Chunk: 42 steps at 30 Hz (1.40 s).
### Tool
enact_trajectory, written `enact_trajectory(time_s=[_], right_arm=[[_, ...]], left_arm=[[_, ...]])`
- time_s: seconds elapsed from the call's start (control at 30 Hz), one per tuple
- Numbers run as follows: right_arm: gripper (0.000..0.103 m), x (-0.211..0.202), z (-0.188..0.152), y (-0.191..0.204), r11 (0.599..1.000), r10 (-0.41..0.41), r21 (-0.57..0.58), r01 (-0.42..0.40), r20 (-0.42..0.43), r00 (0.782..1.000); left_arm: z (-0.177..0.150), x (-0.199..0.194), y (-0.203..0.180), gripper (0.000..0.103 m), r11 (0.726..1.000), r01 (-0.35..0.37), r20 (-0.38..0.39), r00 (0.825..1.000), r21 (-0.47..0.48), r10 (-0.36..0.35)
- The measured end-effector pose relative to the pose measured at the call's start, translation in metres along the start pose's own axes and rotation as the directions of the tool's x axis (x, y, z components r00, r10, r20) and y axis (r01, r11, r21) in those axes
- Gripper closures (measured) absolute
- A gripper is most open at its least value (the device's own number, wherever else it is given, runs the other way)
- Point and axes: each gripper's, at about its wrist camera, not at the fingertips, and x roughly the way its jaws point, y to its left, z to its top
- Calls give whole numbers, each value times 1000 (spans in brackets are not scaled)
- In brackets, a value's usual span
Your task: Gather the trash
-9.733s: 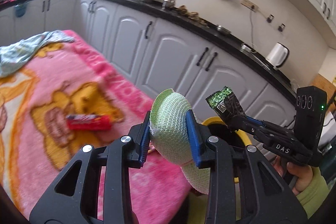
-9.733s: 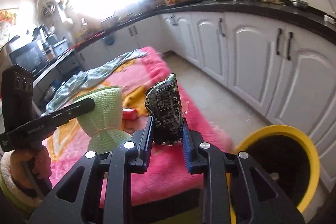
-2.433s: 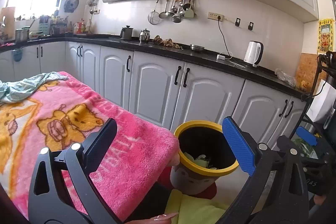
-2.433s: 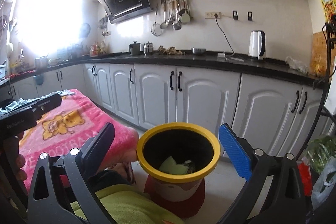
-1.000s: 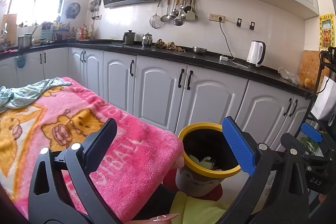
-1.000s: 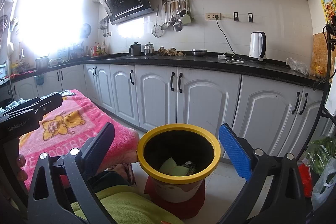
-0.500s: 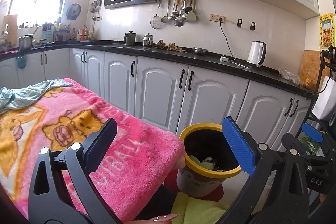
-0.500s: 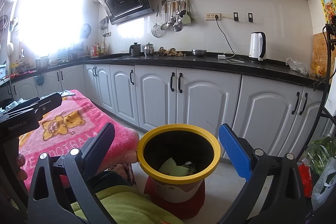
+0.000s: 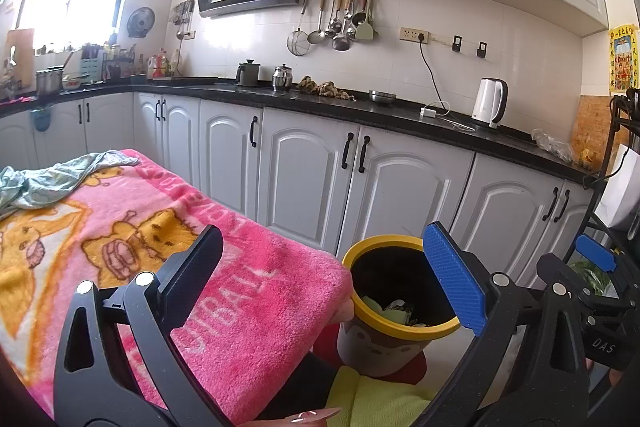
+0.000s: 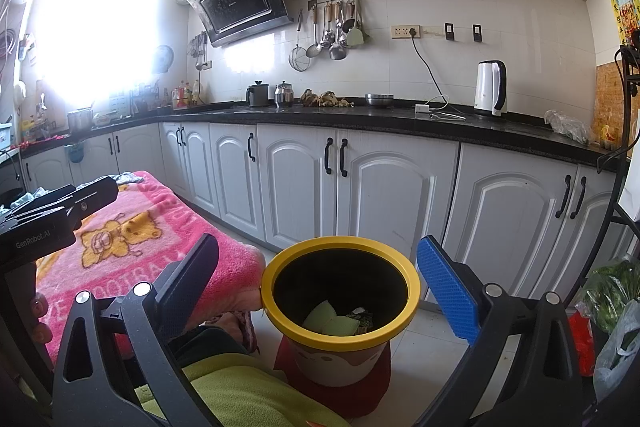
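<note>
Left gripper [image 9: 326,269]: jaws wide apart, empty, above blanket [image 9: 120,227]. Right gripper [image 10: 320,279]: jaws wide apart, empty, over bin [image 10: 340,339] holding trash [image 10: 336,321].

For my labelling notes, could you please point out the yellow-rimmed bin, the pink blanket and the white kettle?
yellow-rimmed bin [image 10: 280,311]: right wrist view, on its yellow rim.
pink blanket [image 9: 256,291]: left wrist view, near its front corner.
white kettle [image 10: 486,89]: right wrist view, on its body.
</note>
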Motion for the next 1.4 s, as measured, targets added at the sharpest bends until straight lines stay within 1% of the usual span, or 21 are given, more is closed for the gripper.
enact_trajectory(time_s=[0.83, 1.0, 1.1, 1.2, 1.27, 1.3, 1.33, 1.37, 1.4], right_arm=[[6, 0, 0, 0, 1000, 1, -1, -1, 0, 1000], [6, 0, 0, 0, 1000, 4, -2, -4, -2, 1000], [6, 3, 2, -1, 1000, 14, -4, -14, -7, 1000], [6, 11, 10, 3, 999, 41, -13, -41, -20, 999], [6, 20, 18, 12, 996, 79, -27, -80, -32, 996], [6, 26, 23, 21, 994, 105, -35, -106, -43, 994], [6, 33, 29, 31, 989, 140, -45, -142, -55, 989], [6, 43, 37, 52, 977, 199, -65, -203, -71, 978], [6, 51, 42, 72, 964, 244, -86, -252, -85, 966]], left_arm=[[0, 0, 0, 11, 1000, -2, -1, 1000, 3, 2], [1, 2, 6, 11, 1000, 8, -25, 1000, -7, -9], [2, 4, 10, 11, 1000, -14, -36, 999, 6, 14], [3, 1, 17, 11, 999, -42, -37, 998, 2, 42], [5, -6, 33, 11, 998, -52, -49, 998, -42, 50], [7, -10, 45, 11, 995, -69, -56, 996, -69, 65], [8, -15, 61, 11, 990, -98, -66, 994, -104, 91], [10, -21, 81, 11, 981, -133, -76, 989, -144, 123], [11, -31, 113, 11, 961, -195, -91, 979, -194, 180]])
